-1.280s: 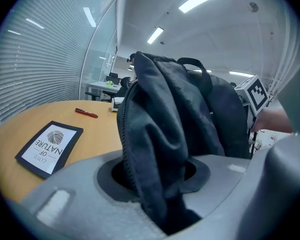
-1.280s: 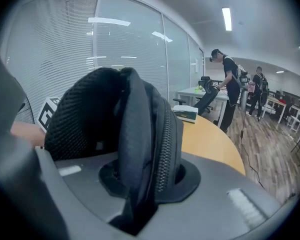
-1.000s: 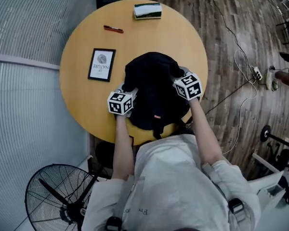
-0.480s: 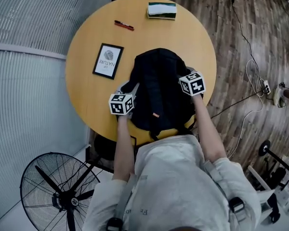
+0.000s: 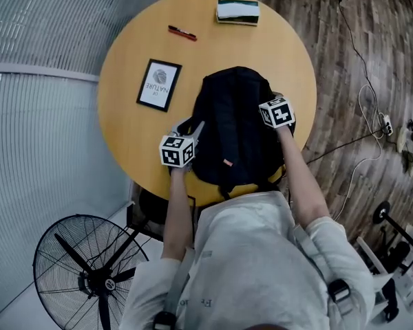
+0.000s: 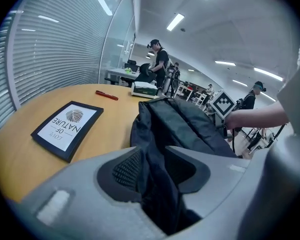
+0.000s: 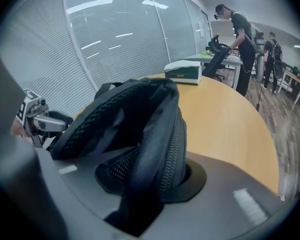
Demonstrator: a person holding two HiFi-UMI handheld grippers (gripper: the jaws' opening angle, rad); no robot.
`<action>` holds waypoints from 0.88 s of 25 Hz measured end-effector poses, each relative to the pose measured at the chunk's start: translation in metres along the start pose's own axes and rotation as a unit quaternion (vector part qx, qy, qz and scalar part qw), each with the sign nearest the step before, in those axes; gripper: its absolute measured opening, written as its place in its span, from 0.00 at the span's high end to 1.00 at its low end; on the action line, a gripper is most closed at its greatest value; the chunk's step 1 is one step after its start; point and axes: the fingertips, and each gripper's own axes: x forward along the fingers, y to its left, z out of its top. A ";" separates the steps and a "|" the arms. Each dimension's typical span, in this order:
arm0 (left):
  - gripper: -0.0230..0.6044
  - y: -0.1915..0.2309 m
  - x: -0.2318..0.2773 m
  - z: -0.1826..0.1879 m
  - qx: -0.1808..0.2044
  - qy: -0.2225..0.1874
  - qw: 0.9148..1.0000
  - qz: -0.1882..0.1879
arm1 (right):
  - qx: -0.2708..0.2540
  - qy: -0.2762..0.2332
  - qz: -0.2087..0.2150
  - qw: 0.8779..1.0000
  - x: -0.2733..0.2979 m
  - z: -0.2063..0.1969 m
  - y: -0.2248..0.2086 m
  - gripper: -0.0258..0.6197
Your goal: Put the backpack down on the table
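Round wooden table (image 5: 124, 108) now carries the black backpack (image 5: 234, 129), lying flat with its long axis running away from us, between our hands. Our left gripper (image 6: 152, 164) pinches its side fabric. Our right gripper (image 7: 152, 171) has just been opening, the zipper edge loose between its jaws.

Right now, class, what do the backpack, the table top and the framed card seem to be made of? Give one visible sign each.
Backpack: matte black woven fabric, probably synthetic; it folds limply and shows zipper teeth.
Table top: smooth wood-look surface, perhaps laminate; even honey colour.
Framed card: printed white sheet in a dark frame, frame material unclear.
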 end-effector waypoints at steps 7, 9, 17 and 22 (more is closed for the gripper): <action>0.72 0.007 0.025 -0.015 0.009 0.054 0.998 0.017 | 0.021 0.025 0.026 0.999 -0.013 -0.002 -0.008 0.69; 0.72 0.010 0.031 -0.020 0.007 0.063 0.998 0.021 | 0.016 0.015 0.018 1.000 -0.025 -0.001 -0.012 0.70; 0.73 0.005 0.045 -0.022 0.017 0.074 0.997 0.017 | -0.012 0.005 -0.070 0.997 -0.044 -0.014 -0.038 0.69; 0.73 0.005 0.048 -0.023 0.022 0.077 0.996 0.023 | -0.005 0.025 -0.092 0.995 -0.031 -0.026 -0.051 0.64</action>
